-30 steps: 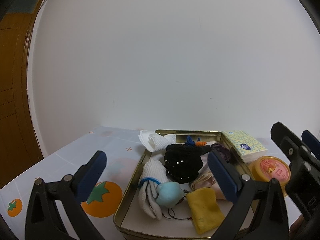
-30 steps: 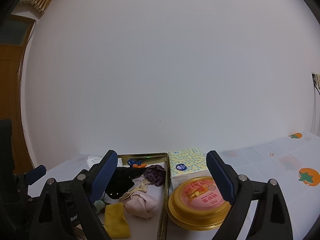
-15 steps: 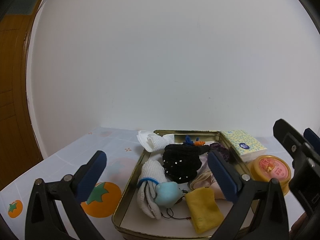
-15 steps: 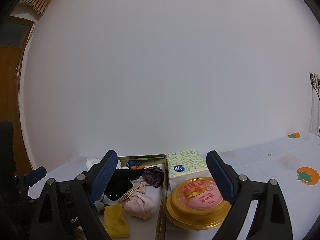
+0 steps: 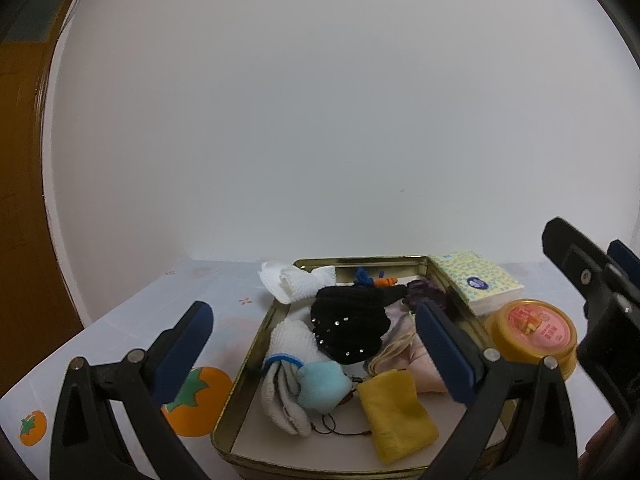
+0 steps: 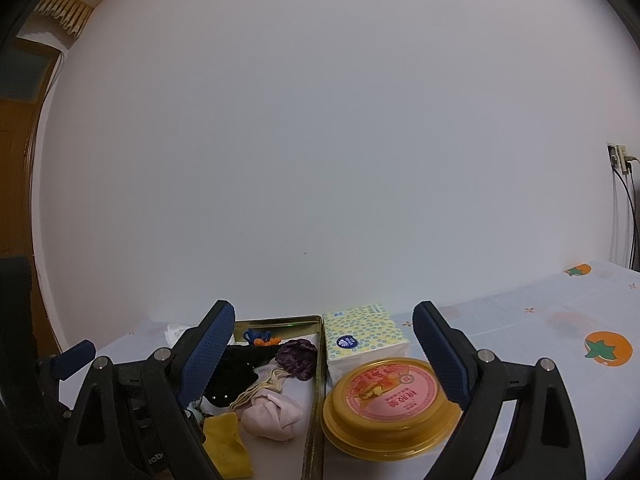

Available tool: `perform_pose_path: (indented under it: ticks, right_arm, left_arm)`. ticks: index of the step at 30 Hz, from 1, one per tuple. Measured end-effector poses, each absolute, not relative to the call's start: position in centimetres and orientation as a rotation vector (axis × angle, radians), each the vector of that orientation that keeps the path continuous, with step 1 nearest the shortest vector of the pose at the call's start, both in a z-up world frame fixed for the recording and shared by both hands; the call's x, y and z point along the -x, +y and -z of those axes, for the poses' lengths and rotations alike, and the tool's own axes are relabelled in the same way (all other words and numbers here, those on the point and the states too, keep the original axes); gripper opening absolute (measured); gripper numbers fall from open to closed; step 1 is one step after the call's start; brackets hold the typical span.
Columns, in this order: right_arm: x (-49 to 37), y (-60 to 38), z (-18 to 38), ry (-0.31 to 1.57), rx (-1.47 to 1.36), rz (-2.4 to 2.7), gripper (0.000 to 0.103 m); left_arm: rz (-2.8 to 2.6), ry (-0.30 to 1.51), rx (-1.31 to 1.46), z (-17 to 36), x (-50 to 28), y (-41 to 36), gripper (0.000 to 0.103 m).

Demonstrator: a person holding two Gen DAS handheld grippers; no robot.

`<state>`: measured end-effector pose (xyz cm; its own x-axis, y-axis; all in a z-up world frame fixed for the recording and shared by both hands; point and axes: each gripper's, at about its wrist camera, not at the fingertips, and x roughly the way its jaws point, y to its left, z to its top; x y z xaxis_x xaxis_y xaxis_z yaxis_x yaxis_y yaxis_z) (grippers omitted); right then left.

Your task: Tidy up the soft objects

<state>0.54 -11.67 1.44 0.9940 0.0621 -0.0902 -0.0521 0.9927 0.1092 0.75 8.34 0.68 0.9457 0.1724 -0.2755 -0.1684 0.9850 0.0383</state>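
Left wrist view, my left gripper (image 5: 312, 354): jaws wide apart, nothing between the pads, hovering at the near end of the shallow gold metal tray (image 5: 256, 332).
Left wrist view, tray contents: a black knitted piece with small studs (image 5: 350, 322) sits mid-tray; a white ribbed cloth with a blue band (image 5: 286, 344) lies at its 8 o'clock; a pale blue plush piece (image 5: 322, 386) touches that cloth; a folded yellow cloth (image 5: 396, 414) lies nearest me at 5 o'clock; a pink knotted bundle (image 5: 416, 360) sits at 3 o'clock.
Left wrist view, stragglers: a crumpled white cloth (image 5: 290, 282) hangs over the tray's far left corner, half out.
Left wrist view, beside the tray: a yellow-patterned tissue pack (image 5: 476, 282) and a round gold tin with a pink lid (image 5: 530, 332) stand on the counter's white persimmon-print cover (image 5: 140, 316), at the tray's 3 o'clock.
Right wrist view, my right gripper (image 6: 324, 350): jaws wide apart, empty, pointing level above the gold tin and the tray's right wall.
Right wrist view, tray: a purple ruffled scrunchie (image 6: 298, 356) and a small blue and orange piece (image 6: 260, 336) lie at the far end.
Progress, my judgement: most soft things already sit in the tray; the draped white cloth looks left to tuck in, perhaps the tissue pack too.
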Motion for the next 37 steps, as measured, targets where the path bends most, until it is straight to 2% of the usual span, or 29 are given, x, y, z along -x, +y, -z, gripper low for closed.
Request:
perform_pose_path:
  ticks: [37]
  right_arm:
    - [-0.3,-12.13,-0.98,0.097,-0.123,-0.05,0.093]
  left_arm:
    - [-0.137,0.312,-0.005,-0.64,-1.1,8.3,0.103]
